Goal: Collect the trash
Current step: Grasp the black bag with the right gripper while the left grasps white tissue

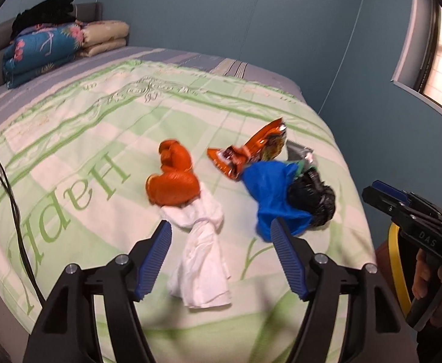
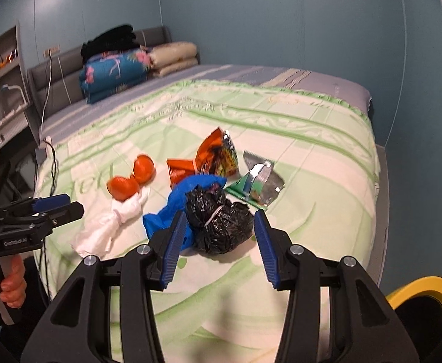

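Trash (image 2: 217,227) lies bunched near the bed's (image 2: 326,157) foot edge. You're on the approach: left gripper (image 1: 221,236) spread, empty, above the white bag (image 1: 202,260); right gripper (image 2: 221,227) spread before the black bag (image 2: 221,227). Next, lower and pinch.

My left view blurs the orange bags (image 1: 172,178) and the white bag (image 1: 201,260), so I can't read their folds. The blue bag (image 1: 269,196) covers part of the black bag (image 1: 311,199) and the near end of the snack wrapper (image 1: 251,151). The foil wrapper (image 1: 299,152) mostly hides behind them. The yellow bin (image 2: 426,299) is cut off at the right edge. I can't read the print on either wrapper, and the far shelf items (image 2: 6,63) are too small to tell.
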Available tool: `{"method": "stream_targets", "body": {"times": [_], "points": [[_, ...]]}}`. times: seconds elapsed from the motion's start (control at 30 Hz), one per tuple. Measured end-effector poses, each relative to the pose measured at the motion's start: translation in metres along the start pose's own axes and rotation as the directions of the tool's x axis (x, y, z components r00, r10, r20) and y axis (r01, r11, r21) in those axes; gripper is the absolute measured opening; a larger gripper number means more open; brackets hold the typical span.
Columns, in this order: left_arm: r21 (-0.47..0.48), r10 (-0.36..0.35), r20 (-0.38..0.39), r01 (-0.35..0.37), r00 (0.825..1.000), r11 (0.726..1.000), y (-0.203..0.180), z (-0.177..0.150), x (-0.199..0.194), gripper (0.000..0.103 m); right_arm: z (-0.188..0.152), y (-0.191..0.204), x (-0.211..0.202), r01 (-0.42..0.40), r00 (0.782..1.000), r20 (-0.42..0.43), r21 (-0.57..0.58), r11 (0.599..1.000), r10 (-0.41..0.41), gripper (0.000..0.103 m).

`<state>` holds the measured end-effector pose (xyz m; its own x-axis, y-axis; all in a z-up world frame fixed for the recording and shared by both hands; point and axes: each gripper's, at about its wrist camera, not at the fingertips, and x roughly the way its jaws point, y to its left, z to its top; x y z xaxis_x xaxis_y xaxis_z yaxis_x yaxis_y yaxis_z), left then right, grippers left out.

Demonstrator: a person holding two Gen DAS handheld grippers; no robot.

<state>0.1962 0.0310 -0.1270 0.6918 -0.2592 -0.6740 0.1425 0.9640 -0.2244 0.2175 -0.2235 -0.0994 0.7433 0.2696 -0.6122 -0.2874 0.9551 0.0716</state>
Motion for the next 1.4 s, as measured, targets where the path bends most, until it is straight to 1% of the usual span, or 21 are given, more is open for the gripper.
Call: {"method": "stream_targets", "body": {"times": [0.1,0.23,0.53,0.7,0.93,1.03,1.13,1.23,1.27,1.33,1.4], "points": [[-0.012,0.01,-0.023,-0.01,1.0,1.0,0.008,-0.004,0.008,0.066,0.0,0.005,0.015,0.001,1.0,-0.03,-0.025,1.0,-0.002,0.044],[-0.033,0.003,-0.044,-0.004,0.999,0.999,0.016,-0.008,0.016,0.066,0.001,0.012,0.035,0.011,0.998,-0.067,-0.049,0.999,-0.014,0.044],[-0.01,-0.001,-0.1,0.0,0.995,1.0,0.012,-0.013,0.038,0.066,0.006,0.014,0.072,0.037,0.99,-0.135,-0.066,0.997,-0.046,0.044],[0.0,-0.005,-0.13,0.005,0.992,1.0,0.008,-0.018,0.051,0.066,0.008,0.012,0.084,0.055,0.987,-0.147,-0.069,0.996,-0.065,0.045],[0.027,-0.009,-0.15,0.013,0.989,1.0,-0.002,-0.024,0.059,0.064,0.009,0.017,0.093,0.052,0.985,-0.161,-0.087,0.995,-0.066,0.045],[0.039,-0.008,-0.158,0.014,0.987,0.999,-0.006,-0.026,0.061,0.058,0.008,0.019,0.098,0.059,0.983,-0.169,-0.102,0.993,-0.076,0.045],[0.071,0.017,-0.158,-0.006,0.987,0.997,-0.01,-0.029,0.063,0.05,0.009,0.016,0.102,0.056,0.981,-0.18,-0.079,0.995,-0.069,0.045],[0.084,0.034,-0.16,-0.021,0.987,0.996,-0.011,-0.03,0.066,0.039,0.009,0.013,0.105,0.048,0.981,-0.188,-0.06,0.997,-0.058,0.042],[0.085,0.034,-0.159,-0.021,0.987,0.996,-0.011,-0.03,0.066,0.033,0.009,0.012,0.105,0.044,0.98,-0.19,-0.054,0.998,-0.054,0.04],[0.083,0.03,-0.158,-0.017,0.987,0.996,-0.011,-0.03,0.065,0.029,0.008,0.012,0.103,0.044,0.981,-0.186,-0.048,0.998,-0.052,0.037],[0.077,0.023,-0.155,-0.011,0.988,0.997,-0.01,-0.029,0.063,0.022,0.008,0.01,0.102,0.042,0.982,-0.182,-0.041,0.998,-0.049,0.035]]}}
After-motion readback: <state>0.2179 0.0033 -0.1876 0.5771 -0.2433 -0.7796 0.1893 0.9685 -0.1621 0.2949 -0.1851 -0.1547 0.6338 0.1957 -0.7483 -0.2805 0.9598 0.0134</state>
